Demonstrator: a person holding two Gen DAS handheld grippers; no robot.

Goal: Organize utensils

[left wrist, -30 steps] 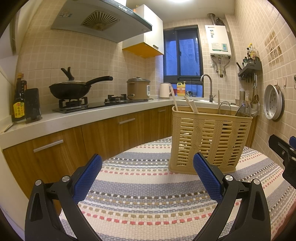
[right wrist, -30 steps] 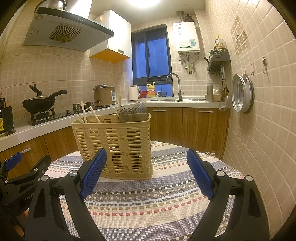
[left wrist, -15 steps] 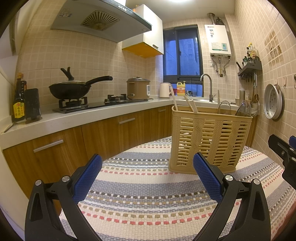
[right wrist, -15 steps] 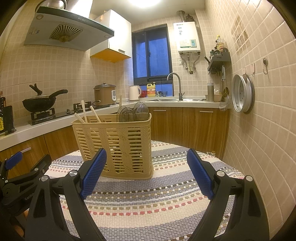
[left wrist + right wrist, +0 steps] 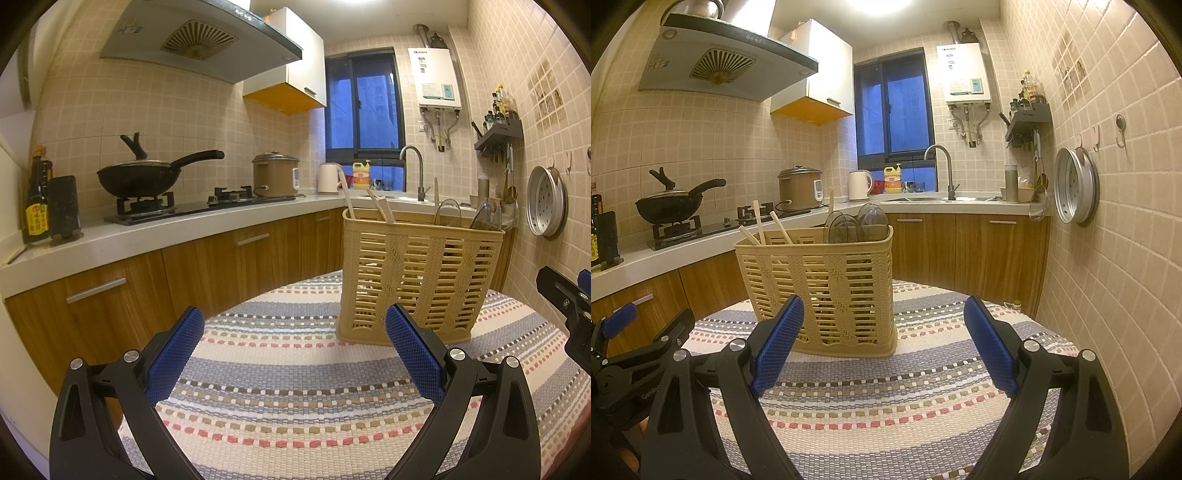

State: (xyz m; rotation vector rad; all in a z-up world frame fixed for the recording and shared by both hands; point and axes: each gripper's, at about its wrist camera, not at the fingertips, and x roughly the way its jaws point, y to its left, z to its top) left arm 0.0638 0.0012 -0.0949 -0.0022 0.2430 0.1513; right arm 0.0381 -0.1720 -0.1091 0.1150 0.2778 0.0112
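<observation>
Right gripper (image 5: 882,336) has eased slightly back from basket (image 5: 827,288); left gripper (image 5: 293,349) unchanged. Both jaws spread, empty, above cloth (image 5: 295,398).

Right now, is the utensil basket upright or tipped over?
Upright: the utensil basket sits flat on the striped tablecloth, chopsticks poking out its open top.

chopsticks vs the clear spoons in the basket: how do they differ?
The chopsticks are thin, pale, opaque sticks; the clear spoons show broad, rounded, see-through heads. The chopsticks lean at angles at one end of the basket; the clear spoons stand bunched at the other end. The chopsticks poke up as narrow tips; the clear spoons overlap each other. Both stand upright in the basket, above its rim, untouched by either gripper.
</observation>
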